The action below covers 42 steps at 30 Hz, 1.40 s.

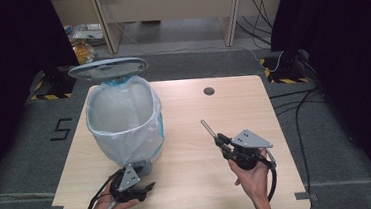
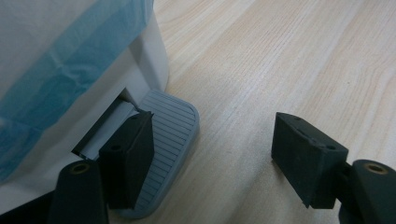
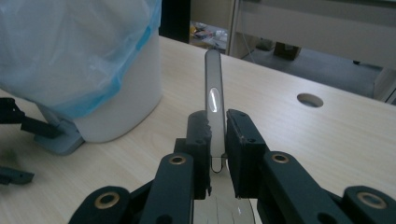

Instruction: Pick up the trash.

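Pedal bin [image 1: 124, 120], lined with a white bag and with its lid [image 1: 108, 68] raised, stands at the table's [image 1: 253, 104] left side, while the left gripper [image 1: 139, 191] rests one pad [image 2: 128, 156] of its spread jaws on the grey foot pedal [image 2: 170, 140]. Right gripper [image 1: 219, 143], held above the table in the right hand [image 1: 252, 177] with palm up and jaws aimed toward the bin, pinches a slim metal strip [image 3: 214, 100] by its lower end. Likely risks: the pad may slide off the ribbed pedal so the lid falls, or the narrowly held strip may pivot and slip loose.
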Tool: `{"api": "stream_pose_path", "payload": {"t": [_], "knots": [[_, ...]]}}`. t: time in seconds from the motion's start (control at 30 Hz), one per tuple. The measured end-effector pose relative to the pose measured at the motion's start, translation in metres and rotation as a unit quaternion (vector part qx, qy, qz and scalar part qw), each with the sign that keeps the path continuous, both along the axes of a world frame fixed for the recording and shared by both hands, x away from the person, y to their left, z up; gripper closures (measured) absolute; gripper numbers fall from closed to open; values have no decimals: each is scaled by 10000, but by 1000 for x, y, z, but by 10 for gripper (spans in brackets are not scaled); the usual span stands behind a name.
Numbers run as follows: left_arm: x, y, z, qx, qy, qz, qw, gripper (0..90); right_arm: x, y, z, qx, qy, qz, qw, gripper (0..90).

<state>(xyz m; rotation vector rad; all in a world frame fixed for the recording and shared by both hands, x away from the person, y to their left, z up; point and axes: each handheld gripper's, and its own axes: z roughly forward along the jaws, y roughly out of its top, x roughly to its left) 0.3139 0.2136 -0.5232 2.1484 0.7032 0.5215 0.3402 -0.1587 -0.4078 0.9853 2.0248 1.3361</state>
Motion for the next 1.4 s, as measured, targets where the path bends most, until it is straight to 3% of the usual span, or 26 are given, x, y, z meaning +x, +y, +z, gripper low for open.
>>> {"api": "stream_pose_path", "payload": {"t": [0.3, 0.8, 0.93, 1.4], "knots": [[0, 0, 0, 42, -43, -11, 10000, 297, 9, 2, 19, 264, -143, 91, 9995, 796], [0, 0, 0, 18, -36, -13, 10000, 297, 23, 25, 55, 183, -440, 354, 9982, 797], [0, 0, 0, 15, -41, -6, 10000, 297, 28, 33, 69, 235, -587, 449, 9970, 797], [0, 0, 0, 34, -36, -18, 10000, 297, 36, 64, 96, 261, -795, 758, 9936, 797]]}}
